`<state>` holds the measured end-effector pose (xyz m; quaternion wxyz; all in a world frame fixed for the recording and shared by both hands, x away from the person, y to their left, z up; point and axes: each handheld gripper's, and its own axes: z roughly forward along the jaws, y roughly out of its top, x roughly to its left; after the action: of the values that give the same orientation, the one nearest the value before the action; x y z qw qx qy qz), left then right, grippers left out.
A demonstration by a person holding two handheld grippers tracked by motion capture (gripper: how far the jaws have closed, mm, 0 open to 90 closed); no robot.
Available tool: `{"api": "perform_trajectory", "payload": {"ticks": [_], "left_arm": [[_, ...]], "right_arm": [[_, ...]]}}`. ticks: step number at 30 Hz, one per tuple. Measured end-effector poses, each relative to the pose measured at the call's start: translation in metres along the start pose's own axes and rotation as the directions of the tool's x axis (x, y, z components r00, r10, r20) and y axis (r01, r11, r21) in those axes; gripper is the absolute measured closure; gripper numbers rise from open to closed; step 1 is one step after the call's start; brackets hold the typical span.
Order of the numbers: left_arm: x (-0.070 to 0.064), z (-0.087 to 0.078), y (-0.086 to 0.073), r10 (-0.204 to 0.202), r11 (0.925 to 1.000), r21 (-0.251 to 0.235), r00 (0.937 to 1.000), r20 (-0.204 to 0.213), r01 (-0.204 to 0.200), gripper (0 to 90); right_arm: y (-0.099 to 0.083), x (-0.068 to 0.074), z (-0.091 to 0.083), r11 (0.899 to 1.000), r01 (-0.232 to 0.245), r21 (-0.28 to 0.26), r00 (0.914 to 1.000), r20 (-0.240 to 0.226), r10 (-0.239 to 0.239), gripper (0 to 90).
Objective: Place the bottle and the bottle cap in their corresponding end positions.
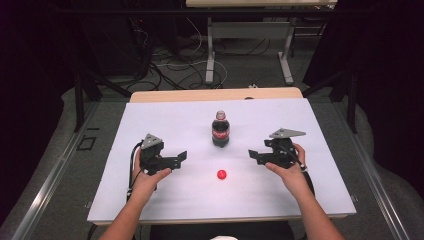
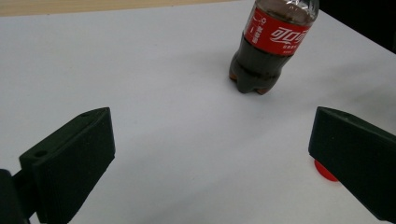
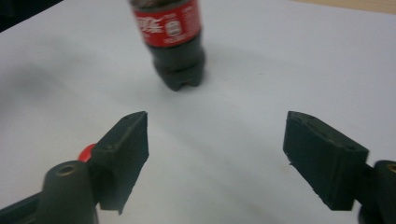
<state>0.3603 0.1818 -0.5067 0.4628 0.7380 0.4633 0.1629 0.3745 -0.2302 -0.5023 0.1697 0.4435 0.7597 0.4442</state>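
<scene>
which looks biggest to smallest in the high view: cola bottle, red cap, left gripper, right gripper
1. left gripper and right gripper: both look about alike, so no ranking between them.
2. cola bottle: upright, narrower than either gripper.
3. red cap: clearly the smallest.

One cola bottle (image 1: 220, 129), upright on the white table sheet (image 1: 150, 120). One red cap (image 1: 221, 174), just in front of the bottle. Two grippers: left gripper (image 1: 181, 158) and right gripper (image 1: 254, 155), flanking the bottle, each spread wide.
</scene>
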Motion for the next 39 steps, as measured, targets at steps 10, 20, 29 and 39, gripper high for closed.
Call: {"api": "perform_trajectory", "payload": {"ticks": [10,20,29,39], "left_arm": [[0.022,-0.019,-0.012,-0.037,0.9993,0.006,0.9969,-0.069,0.038,0.7],[0.047,-0.028,-0.026,-0.096,0.9954,-0.016,0.9876,-0.124,0.095,0.7],[0.057,-0.025,-0.036,-0.063,0.9973,0.026,0.9808,-0.185,0.069,0.7],[0.067,-0.022,-0.041,-0.089,0.9946,0.034,0.9742,-0.207,0.098,0.8]], "right_arm": [[-0.019,-0.030,-0.020,0.999,-0.045,-0.026,0.9924,0.114,0.048,10.3],[-0.043,-0.058,-0.029,0.988,-0.127,-0.086,0.9701,0.197,0.142,3.4],[-0.062,-0.075,-0.033,0.983,-0.166,-0.080,0.9551,0.235,0.181,3.3],[-0.072,-0.087,-0.031,0.980,-0.189,-0.061,0.9418,0.271,0.198,3.6]]}}
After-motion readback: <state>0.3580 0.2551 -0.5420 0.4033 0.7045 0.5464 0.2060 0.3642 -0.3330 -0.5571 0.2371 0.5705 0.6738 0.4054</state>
